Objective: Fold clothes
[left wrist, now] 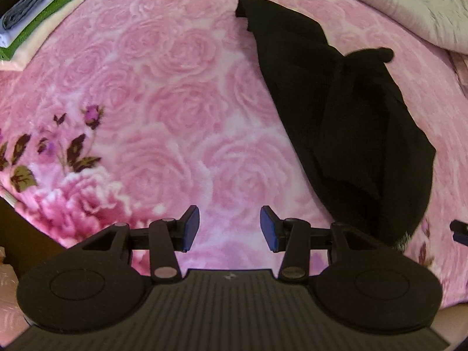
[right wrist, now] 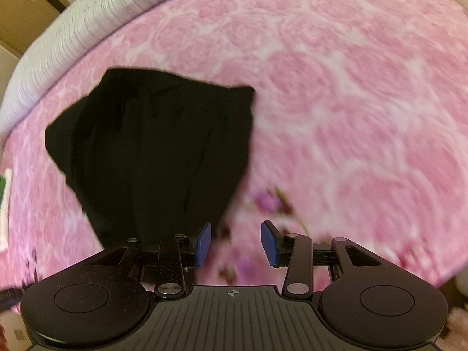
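Blue-padded fingers (left wrist: pixel 191 228) of the left gripper (left wrist: pixel 230 228) stand wide apart over the pink rose blanket (left wrist: pixel 163 93), holding nothing. To their right a crumpled black garment (left wrist: pixel 345 117) lies unfolded on the blanket. Folded clothes (left wrist: pixel 35 14) sit stacked at far left. Equally parted and empty, the right gripper (right wrist: pixel 236 244) hovers with the garment just beside its left finger.
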Demonstrator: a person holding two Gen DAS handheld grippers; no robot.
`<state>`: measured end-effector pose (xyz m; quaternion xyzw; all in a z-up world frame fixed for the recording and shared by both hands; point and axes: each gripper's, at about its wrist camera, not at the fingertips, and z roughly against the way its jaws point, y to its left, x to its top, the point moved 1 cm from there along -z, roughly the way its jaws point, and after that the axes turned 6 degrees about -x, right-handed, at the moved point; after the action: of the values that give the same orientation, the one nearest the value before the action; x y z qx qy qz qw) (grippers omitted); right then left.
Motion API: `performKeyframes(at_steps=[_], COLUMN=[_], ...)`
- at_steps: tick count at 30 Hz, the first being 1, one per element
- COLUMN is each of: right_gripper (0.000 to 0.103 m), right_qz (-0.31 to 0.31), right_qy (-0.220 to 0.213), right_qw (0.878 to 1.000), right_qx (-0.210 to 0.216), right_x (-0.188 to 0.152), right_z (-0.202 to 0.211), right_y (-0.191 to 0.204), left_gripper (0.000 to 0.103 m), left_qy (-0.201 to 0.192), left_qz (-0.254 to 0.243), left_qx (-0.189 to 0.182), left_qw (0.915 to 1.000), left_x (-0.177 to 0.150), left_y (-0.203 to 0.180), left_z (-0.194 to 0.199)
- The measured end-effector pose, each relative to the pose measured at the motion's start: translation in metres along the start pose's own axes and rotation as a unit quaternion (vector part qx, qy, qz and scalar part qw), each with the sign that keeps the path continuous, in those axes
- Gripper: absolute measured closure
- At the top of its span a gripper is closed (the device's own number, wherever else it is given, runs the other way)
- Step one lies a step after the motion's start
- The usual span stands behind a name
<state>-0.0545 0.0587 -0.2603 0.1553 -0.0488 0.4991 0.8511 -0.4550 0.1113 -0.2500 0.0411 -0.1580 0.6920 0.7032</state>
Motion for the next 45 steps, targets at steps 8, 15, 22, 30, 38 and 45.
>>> performKeyframes(at_steps=[8, 15, 22, 30, 38, 45], right_gripper=[0.041, 0.095, 0.102, 0.100, 0.080, 0.046], right_qz=[-0.037, -0.052, -0.145, -0.326, -0.420, -0.468], right_qy=[-0.028, -0.035, -0.133, -0.103, -0.068, -0.093], right_qw=[0.997, 0.998, 0.978, 0.921, 0.898, 0.877], right_qx=[0.054, 0.021, -0.068, -0.189, -0.111, -0.056], right_x=[0.057, 0.065, 0.035, -0.010, -0.023, 0.000], right_z=[-0.060, -0.097, -0.026, 0.012, 0.004, -0.008], right_y=[-0.006, -0.028, -0.111, -0.226, -0.259, -0.273], left_gripper=[0.062, 0.062, 0.062, 0.062, 0.062, 0.062], left_qy=[-0.013, 0.004, -0.002, -0.001, 0.003, -0.030], left_qz=[0.027, 0.032, 0.017, 0.033, 0.054, 0.093], left_qx=[0.006, 0.023, 0.030, 0.017, -0.002, -0.044], left_qw=[0.9995, 0.9992, 0.9994, 0.9993, 0.9986, 0.9942], left_x=[0.014, 0.008, 0.014, 0.015, 0.019, 0.080], left_y=[-0.003, -0.013, -0.030, -0.041, -0.046, -0.040], left_z=[-0.035, -0.057, -0.055, -0.053, -0.056, -0.067])
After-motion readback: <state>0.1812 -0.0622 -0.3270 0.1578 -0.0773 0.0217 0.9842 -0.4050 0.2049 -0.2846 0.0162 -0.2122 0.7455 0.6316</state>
